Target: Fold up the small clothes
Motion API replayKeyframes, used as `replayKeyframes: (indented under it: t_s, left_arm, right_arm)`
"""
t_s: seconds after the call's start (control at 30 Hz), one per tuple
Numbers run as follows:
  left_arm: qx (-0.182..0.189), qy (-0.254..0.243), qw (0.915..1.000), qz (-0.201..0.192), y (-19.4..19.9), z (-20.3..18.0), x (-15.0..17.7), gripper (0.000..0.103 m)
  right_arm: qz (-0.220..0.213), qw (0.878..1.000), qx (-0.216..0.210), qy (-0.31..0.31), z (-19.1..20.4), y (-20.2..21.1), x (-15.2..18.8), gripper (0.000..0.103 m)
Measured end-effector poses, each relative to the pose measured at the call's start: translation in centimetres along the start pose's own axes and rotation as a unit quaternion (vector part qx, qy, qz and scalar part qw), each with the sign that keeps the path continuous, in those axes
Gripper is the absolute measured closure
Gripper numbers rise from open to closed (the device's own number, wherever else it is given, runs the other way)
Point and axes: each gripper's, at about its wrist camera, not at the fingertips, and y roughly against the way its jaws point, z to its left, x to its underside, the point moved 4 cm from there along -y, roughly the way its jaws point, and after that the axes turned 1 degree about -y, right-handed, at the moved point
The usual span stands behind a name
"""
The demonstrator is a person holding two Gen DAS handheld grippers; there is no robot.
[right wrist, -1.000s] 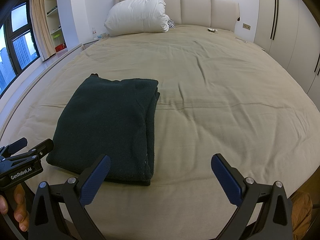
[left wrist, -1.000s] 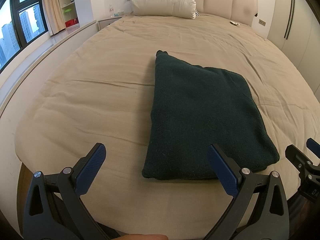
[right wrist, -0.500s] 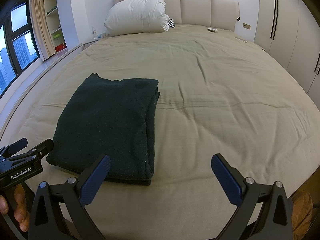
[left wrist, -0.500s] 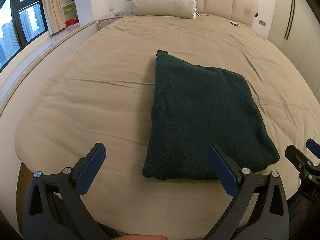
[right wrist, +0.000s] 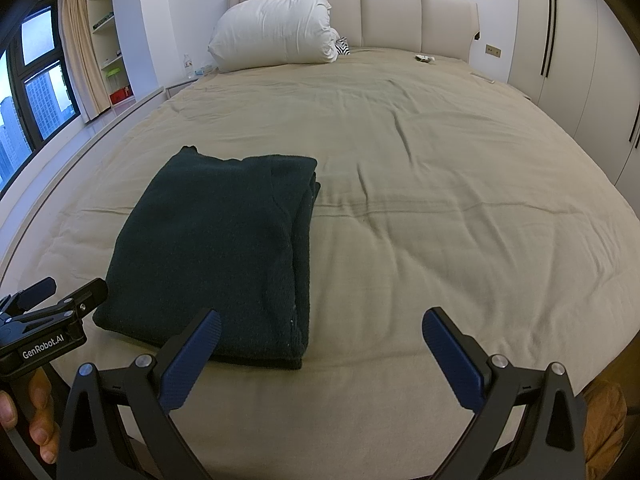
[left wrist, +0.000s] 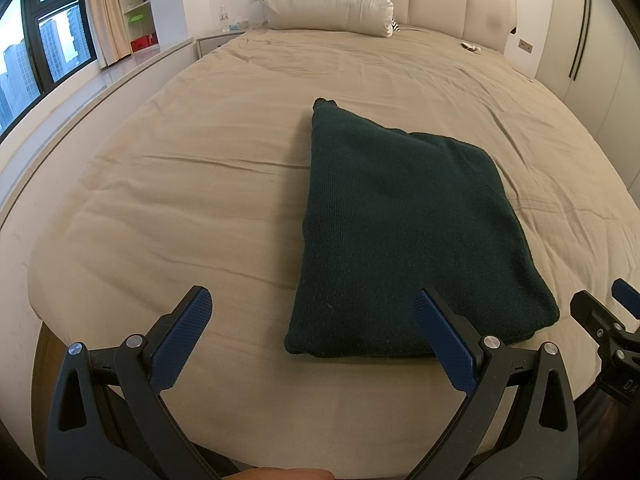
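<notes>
A dark green knitted garment (left wrist: 404, 236) lies folded into a neat rectangle on the beige bed (left wrist: 180, 208), near its foot. In the right wrist view the same garment (right wrist: 224, 256) sits to the left, its stacked layers showing along the right edge. My left gripper (left wrist: 316, 312) hovers open just short of the garment's near edge, nothing between its blue pads. My right gripper (right wrist: 320, 336) is open too, over bare sheet beside the garment's near right corner. Each gripper shows at the edge of the other's view.
A white pillow (right wrist: 276, 32) rests against the padded headboard (right wrist: 400, 16). Small items (right wrist: 424, 57) lie near the head of the bed. A window (left wrist: 36, 52) and shelves are on the left, wardrobe doors (right wrist: 560, 40) on the right. A hand (right wrist: 36, 420) holds the left gripper's handle.
</notes>
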Motion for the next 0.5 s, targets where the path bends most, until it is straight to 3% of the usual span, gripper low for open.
replayKeyframes:
  t_s: [0.5]
  left_arm:
    - [-0.003,0.003,1.0000,0.000,0.19,0.14,0.26,0.000]
  right_arm:
    - [0.002,1.000,-0.002,-0.002,0.30,0.15,0.74,0.000]
